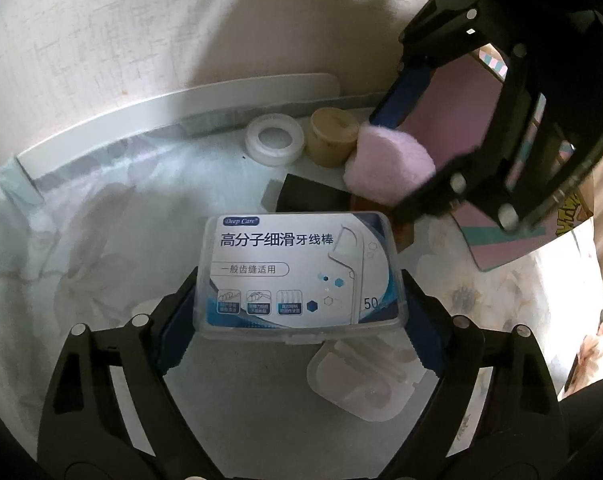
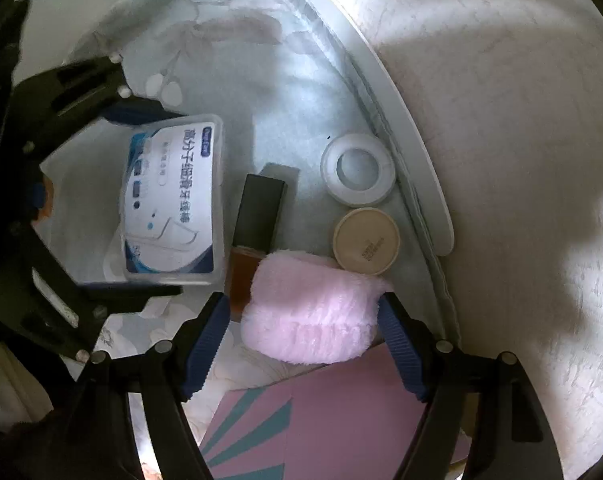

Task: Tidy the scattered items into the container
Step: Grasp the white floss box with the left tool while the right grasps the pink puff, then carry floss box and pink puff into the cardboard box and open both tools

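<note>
The left hand-held gripper (image 1: 301,312), angled steeply downward, is seen with one clear floss-pick box (image 1: 299,272) between its blue pads (image 1: 179,332), the pads set against the box's sides, while the right hand-held gripper (image 2: 303,344), pointed straight down, is seen with its jaws astride one pink fluffy puff (image 2: 311,308), the right pad touching it and a gap left at the other. Around them on the floral-covered surface (image 1: 101,240) are counted one white ring (image 1: 275,144), one beige round jar (image 1: 333,136), one black rectangular case (image 2: 261,212), one small clear plastic case (image 1: 365,380) and one pink patterned box (image 2: 341,412), the last lying just beside the puff.
</note>
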Demonstrator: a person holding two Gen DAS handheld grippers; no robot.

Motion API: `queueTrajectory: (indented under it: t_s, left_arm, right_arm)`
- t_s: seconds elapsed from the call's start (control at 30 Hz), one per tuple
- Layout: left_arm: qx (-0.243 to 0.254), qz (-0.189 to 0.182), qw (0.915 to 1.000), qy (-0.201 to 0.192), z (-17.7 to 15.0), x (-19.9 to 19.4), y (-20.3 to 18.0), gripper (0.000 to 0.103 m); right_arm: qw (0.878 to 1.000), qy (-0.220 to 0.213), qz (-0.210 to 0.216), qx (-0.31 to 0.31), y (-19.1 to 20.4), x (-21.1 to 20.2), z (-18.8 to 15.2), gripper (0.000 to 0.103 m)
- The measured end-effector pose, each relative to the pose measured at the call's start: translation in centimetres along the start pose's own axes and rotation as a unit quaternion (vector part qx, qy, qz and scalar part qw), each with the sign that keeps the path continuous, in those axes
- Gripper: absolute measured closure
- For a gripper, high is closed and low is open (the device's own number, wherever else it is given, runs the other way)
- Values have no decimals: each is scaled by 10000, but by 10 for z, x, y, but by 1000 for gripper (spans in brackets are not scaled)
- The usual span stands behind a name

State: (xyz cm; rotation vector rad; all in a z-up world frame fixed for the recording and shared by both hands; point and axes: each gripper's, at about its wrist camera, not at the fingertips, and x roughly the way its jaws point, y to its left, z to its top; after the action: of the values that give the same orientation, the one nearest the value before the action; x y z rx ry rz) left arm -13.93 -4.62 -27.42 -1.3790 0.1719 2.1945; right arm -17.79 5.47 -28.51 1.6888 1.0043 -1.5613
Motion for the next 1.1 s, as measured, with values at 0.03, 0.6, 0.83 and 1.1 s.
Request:
queueTrajectory:
  t_s: [0.03, 0.6, 0.83, 1.1]
  left_arm:
    - [4, -2, 10000, -2, 0, -1, 0, 15]
    - [-135, 135, 9997, -144, -3, -53, -3, 15]
    - [49, 304, 9988, -381, 11, -114, -4, 15]
    - [386, 443, 9951, -796, 40, -180, -40, 15]
  right_arm:
    - [10000, -23, 1, -5, 0, -1, -1, 43]
    - [9984, -561, -67, 67, 8, -36, -17, 78]
    - [9924, -1216, 73, 148, 15, -92, -39, 79]
    - [9825, -1836, -150, 290, 27, -156, -75, 79]
